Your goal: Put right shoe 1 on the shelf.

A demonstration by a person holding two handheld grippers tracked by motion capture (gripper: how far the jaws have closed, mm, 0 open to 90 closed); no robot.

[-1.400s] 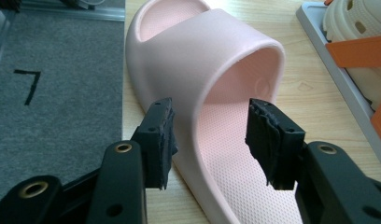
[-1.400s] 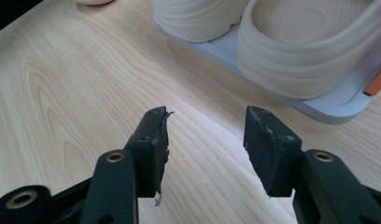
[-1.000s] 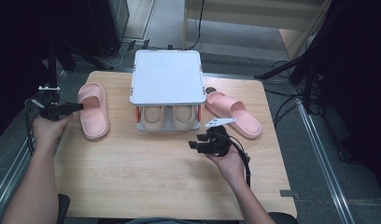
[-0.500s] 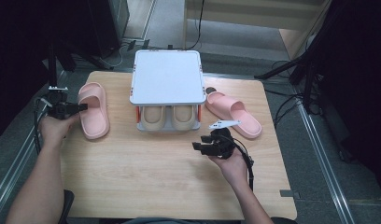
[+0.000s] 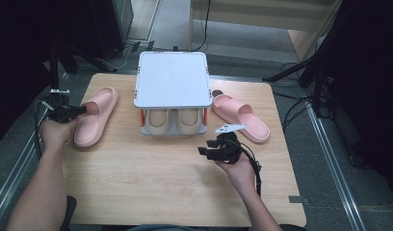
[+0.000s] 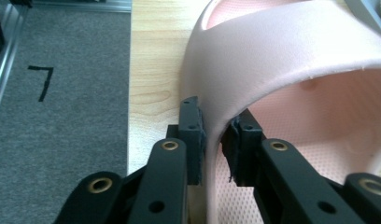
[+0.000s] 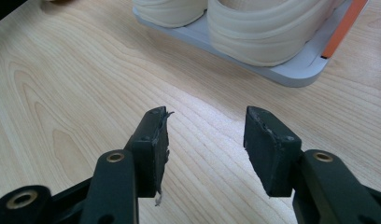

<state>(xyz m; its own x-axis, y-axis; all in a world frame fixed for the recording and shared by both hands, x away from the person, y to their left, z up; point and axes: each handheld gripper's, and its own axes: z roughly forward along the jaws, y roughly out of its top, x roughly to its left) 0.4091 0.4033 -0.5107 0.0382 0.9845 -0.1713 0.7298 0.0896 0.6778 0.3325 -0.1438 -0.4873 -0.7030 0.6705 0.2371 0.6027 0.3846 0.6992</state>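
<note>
Pink slipper (image 5: 95, 115) lies at table's (image 5: 151, 183) left edge; left gripper (image 6: 215, 140), jaws just closing, pinches its strap. Right gripper (image 7: 205, 140) hovers wide open, empty, before grey rack (image 7: 291, 74).

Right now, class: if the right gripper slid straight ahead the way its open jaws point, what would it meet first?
Most likely the pale cream slipper on the grey rack's lower shelf. The right gripper hovers over bare wooden table before that, though depth is hard to judge.
</note>
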